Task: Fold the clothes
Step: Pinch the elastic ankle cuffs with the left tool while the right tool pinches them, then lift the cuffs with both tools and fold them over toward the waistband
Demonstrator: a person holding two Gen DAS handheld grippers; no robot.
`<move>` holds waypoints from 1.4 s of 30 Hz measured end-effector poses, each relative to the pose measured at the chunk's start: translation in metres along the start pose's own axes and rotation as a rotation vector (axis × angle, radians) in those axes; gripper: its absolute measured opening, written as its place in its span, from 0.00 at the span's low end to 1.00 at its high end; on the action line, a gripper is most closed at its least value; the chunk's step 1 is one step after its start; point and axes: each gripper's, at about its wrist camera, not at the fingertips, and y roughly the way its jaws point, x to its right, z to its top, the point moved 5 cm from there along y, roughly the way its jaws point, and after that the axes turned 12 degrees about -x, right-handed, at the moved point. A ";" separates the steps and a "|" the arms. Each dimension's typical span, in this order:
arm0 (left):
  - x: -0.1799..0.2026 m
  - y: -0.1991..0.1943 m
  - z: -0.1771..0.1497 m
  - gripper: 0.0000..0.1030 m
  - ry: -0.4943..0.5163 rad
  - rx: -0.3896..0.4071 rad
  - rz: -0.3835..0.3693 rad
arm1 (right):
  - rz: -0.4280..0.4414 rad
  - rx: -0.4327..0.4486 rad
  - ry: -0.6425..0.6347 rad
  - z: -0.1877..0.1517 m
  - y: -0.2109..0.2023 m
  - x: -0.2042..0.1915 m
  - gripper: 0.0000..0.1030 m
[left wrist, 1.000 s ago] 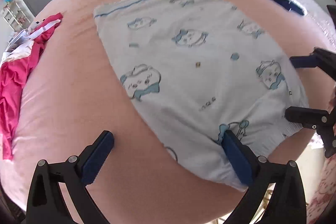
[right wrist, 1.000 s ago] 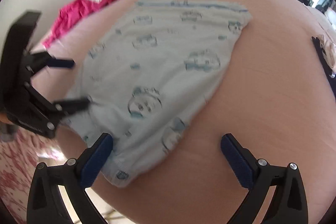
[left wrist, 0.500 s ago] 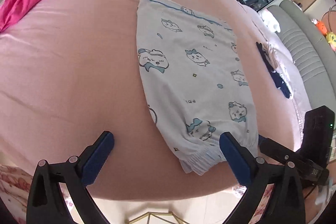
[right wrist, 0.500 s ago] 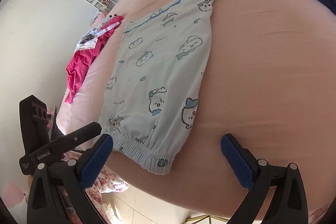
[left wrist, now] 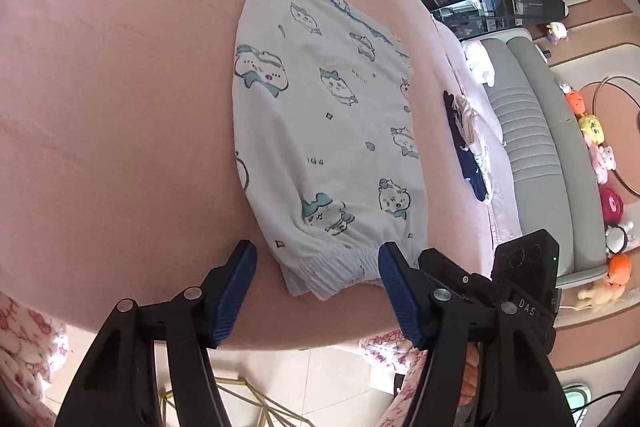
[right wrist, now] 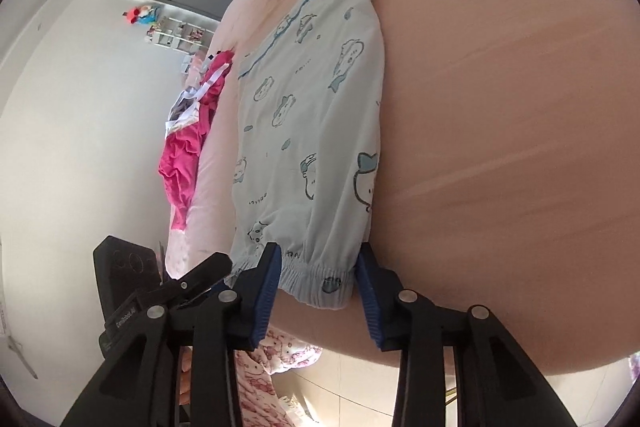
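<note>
We have the folded white cartoon-print pants (left wrist: 320, 115) lying lengthwise on the pink bed (left wrist: 120, 107), elastic waistband (right wrist: 312, 273) at the near edge. Our right hand-held gripper (right wrist: 316, 267) has just been closing and now brackets the waistband, blue pads right at the bunched fabric on both sides; whether they already press it we cannot tell. Our left hand-held gripper (left wrist: 318, 267) has also been narrowing, yet its jaws stand partly open around the waistband's other corner, with visible gaps, holding nothing. The main risk is catching only the top layer: the folded stack would then peel apart as we lift. The two grippers sit just beside each other, so they could collide. The waistband also lies at the bed's edge, and a loose pinch could let it slide off toward the floor. Beyond the pants the bed is open; the pink garment (right wrist: 188, 147) and the dark garment (left wrist: 464, 147) lie well apart.
</note>
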 end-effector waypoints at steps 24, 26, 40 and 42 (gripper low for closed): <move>-0.007 0.022 0.004 0.25 -0.056 -0.033 -0.058 | -0.014 0.021 0.022 -0.002 0.013 0.008 0.38; -0.002 0.022 0.005 0.25 -0.031 -0.033 -0.030 | -0.056 0.022 -0.015 -0.003 0.013 0.003 0.38; -0.007 0.022 -0.002 0.25 -0.052 -0.004 -0.017 | -0.285 0.019 -0.190 -0.008 0.019 -0.011 0.26; -0.008 0.022 -0.001 0.25 -0.049 -0.014 -0.025 | -0.287 0.002 -0.199 -0.007 0.019 -0.013 0.26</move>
